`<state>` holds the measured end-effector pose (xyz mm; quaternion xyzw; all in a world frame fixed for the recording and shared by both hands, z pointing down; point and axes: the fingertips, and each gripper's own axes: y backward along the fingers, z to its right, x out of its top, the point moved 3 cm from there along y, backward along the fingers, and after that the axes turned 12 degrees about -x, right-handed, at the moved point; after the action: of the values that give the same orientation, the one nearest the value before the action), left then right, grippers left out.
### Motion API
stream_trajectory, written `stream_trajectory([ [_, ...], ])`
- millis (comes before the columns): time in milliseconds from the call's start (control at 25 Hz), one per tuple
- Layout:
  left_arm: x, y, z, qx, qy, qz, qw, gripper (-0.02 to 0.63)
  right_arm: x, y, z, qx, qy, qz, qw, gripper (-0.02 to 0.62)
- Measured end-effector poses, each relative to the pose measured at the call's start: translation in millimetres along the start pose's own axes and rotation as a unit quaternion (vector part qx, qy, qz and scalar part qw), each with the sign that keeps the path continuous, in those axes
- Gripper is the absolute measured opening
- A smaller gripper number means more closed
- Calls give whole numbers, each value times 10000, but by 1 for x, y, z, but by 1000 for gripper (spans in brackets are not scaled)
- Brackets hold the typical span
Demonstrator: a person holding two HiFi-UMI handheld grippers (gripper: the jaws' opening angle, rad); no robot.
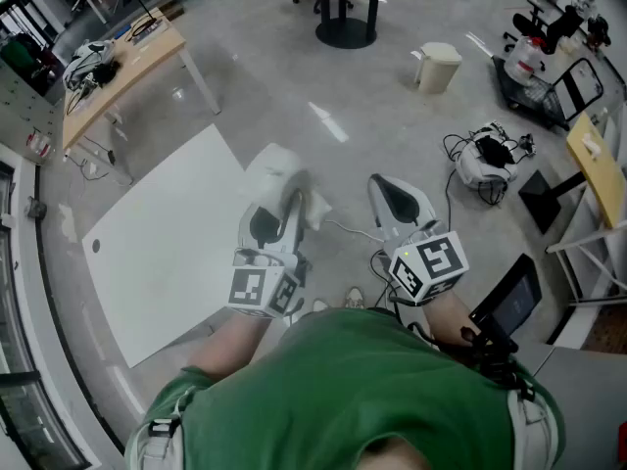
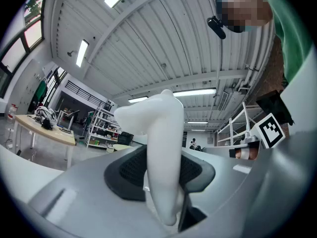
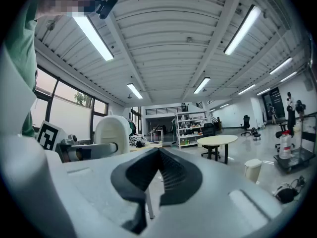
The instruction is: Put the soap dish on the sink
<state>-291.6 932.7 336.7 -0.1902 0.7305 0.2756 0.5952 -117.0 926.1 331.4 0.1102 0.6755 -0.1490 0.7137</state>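
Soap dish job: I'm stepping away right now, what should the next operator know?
Left tool: shut on the white soap dish, which stands edge-on and sticks up past the jaws.
Right tool: shut, nothing in it.
Both are carried side by side in front of the person, above the floor.
Done: the dish is in hand.
Left: find the sink, which no view shows, and set the dish on it.

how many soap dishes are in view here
1: a white soap dish clamped between the jaws of the left gripper. The right gripper is shut on nothing. Others may be out of sight.
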Motion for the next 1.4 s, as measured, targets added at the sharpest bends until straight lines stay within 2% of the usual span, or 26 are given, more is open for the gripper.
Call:
stream_trajectory([
  [440,-10,-11,3,-107,219,-79,9997,152,-5,3,2,-133,196,-114,9997,2],
  [720,-24,-17,-3,-129,262,-138,9995,152,-17,0,11,-313,98,-185,9993,2],
  [1000,-32,-59,6,-71,154,-191,9997,152,-15,-12,61,-380,-50,-99,9992,2],
  [1400,-59,-149,24,247,-11,-429,9988,152,-19,-49,154,-164,-248,-120,9995,2],
])
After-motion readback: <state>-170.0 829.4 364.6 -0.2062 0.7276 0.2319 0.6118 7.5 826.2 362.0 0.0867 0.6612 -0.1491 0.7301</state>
